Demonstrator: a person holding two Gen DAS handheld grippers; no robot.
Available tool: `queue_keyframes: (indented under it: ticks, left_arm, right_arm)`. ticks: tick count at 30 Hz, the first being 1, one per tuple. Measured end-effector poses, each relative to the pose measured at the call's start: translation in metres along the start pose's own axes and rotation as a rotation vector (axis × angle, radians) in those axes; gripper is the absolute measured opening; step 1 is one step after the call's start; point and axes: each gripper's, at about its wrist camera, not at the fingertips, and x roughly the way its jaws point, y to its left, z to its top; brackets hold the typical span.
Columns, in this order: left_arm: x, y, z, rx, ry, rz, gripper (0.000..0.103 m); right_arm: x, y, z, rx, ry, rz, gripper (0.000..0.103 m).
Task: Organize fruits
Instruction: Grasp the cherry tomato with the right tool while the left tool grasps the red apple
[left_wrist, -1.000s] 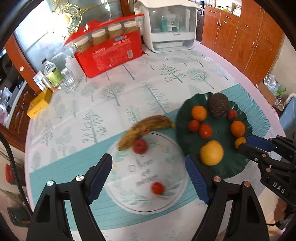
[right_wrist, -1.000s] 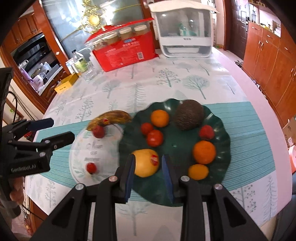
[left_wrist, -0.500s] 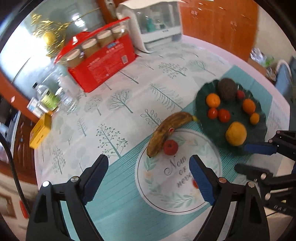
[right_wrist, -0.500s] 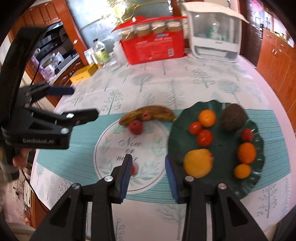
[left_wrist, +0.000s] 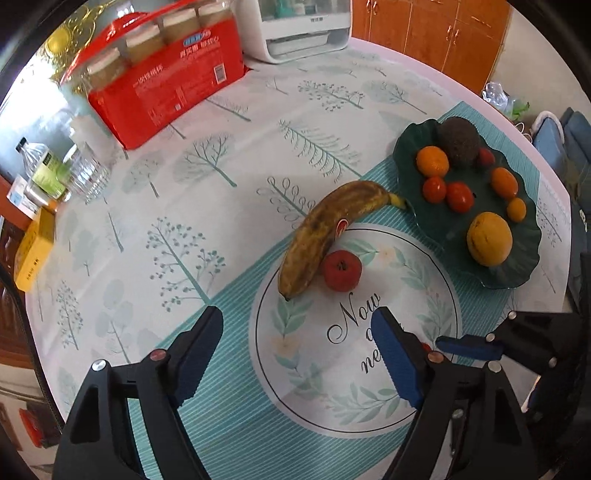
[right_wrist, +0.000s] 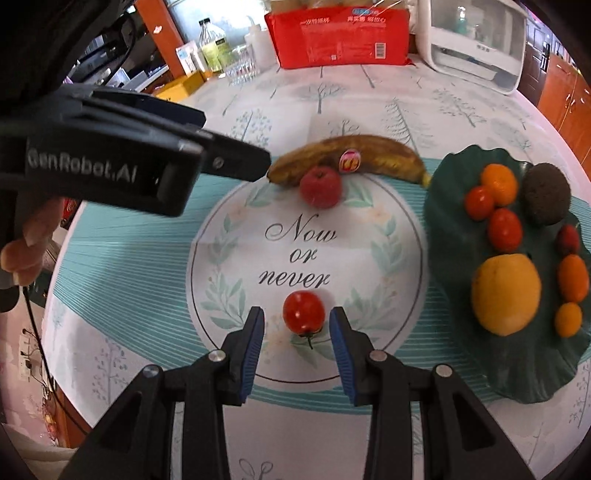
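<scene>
A brown-spotted banana (left_wrist: 332, 229) (right_wrist: 351, 157) lies on the far edge of the round "Now or never" mat (right_wrist: 229, 266), with a small red fruit (left_wrist: 341, 271) (right_wrist: 320, 186) touching it. A cherry tomato (right_wrist: 303, 316) sits on the mat's near part. My right gripper (right_wrist: 296, 315) is open and straddles it, pads clear on both sides. My left gripper (left_wrist: 295, 325) hovers over the mat short of the banana; its jaws are closing with nothing between them. The dark green leaf plate (left_wrist: 524, 258) (right_wrist: 450, 258) on the right holds an avocado, oranges, tomatoes and a yellow fruit.
At the back of the table stand a red box of jars (left_wrist: 166, 85) and a white appliance (left_wrist: 295, 33). Bottles and a glass (left_wrist: 85, 173) and a yellow box (left_wrist: 33, 247) sit at the left edge. Wooden cabinets (left_wrist: 443, 33) lie beyond.
Both grippers sank toward the table and shifted left from the plate to the mat. The right jaws widened and now flank the cherry tomato.
</scene>
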Motion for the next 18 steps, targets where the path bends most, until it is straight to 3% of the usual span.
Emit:
queue_keyframes:
  ticks: [5, 8, 18]
  left_arm:
    - [0.008, -0.005, 0.001, -0.017, 0.007, -0.015, 0.077]
    - [0.013, -0.01, 0.004, -0.03, 0.011, -0.021, 0.073]
    - [0.045, -0.022, 0.017, -0.166, 0.04, -0.012, 0.062]
  right_arm:
    - [0.008, 0.002, -0.002, -0.011, 0.006, -0.011, 0.036]
    - [0.01, 0.002, -0.003, -0.022, 0.009, -0.011, 0.025]
    - [-0.002, -0.012, -0.009, 0.015, -0.017, -0.006, 0.025]
